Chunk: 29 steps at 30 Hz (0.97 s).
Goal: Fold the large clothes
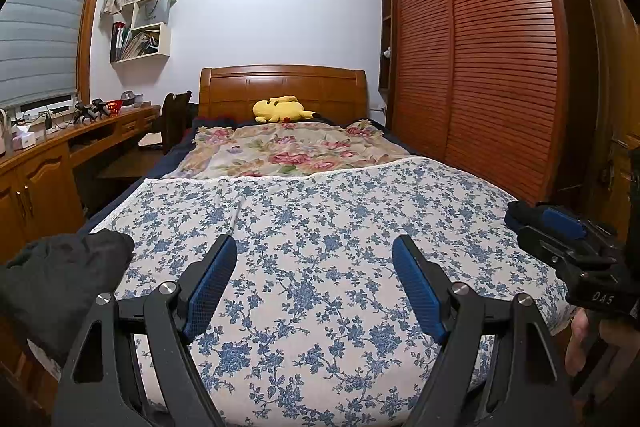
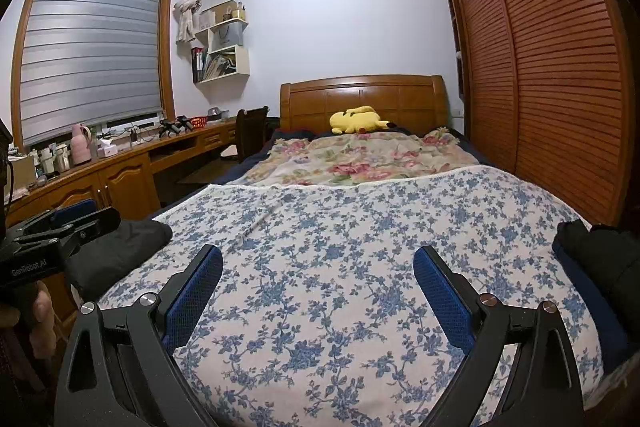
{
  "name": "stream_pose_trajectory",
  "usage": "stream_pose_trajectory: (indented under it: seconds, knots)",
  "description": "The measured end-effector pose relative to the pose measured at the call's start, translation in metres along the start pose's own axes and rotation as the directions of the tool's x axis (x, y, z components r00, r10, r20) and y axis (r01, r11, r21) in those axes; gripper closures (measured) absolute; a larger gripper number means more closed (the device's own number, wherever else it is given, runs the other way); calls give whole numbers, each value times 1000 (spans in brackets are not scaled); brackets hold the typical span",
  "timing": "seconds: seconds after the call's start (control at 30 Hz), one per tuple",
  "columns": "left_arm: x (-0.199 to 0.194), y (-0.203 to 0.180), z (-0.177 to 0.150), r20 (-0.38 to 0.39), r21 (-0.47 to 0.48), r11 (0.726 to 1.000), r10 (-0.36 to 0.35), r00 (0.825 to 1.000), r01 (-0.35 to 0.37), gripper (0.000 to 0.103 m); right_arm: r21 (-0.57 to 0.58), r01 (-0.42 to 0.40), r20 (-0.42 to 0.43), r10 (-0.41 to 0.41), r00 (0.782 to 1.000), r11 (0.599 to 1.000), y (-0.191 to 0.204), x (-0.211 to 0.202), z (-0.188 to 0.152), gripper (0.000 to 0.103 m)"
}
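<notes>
A black garment lies bunched at the left edge of the bed; it also shows in the right wrist view. Another dark garment lies at the bed's right edge, on something dark blue; in the left wrist view it sits behind the other gripper. My left gripper is open and empty above the blue-flowered cover. My right gripper is open and empty above the same cover. Each gripper shows at the edge of the other's view.
A rose-patterned blanket and a yellow plush toy lie toward the wooden headboard. A louvred wardrobe runs along the right. A long wooden desk with small items and a chair stand on the left.
</notes>
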<state>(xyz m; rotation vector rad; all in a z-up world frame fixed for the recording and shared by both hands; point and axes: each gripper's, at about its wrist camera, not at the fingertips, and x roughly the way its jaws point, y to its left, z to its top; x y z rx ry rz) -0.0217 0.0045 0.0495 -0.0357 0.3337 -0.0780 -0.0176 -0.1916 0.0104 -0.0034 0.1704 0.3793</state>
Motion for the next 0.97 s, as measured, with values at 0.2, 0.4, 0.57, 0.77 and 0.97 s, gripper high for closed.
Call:
stream_pose_trajectory:
  seconds: [0.2, 0.4, 0.57, 0.77, 0.97]
  knots:
    - [0, 0, 1, -1, 0, 1000, 1, 1000, -1, 22, 0, 1, 0, -1, 1000, 1000, 1, 0, 0, 6]
    - [0, 0, 1, -2, -1, 1000, 1, 1000, -1, 22, 1, 0, -1, 0, 1000, 1000, 2, 0, 0, 6]
    - [0, 0, 1, -2, -1, 1000, 1, 1000, -1, 22, 1, -1, -1, 1, 1000, 1000, 2, 0, 0, 6]
    - [0, 1, 1, -2, -1, 1000, 2, 1000, -2, 22, 0, 0, -1, 0, 1000, 1000, 3, 0, 0, 6]
    - [0, 1, 1, -2, 0, 1000, 2, 1000, -2, 22, 0, -3, -2, 3, 1000, 1000, 3, 0, 1, 6]
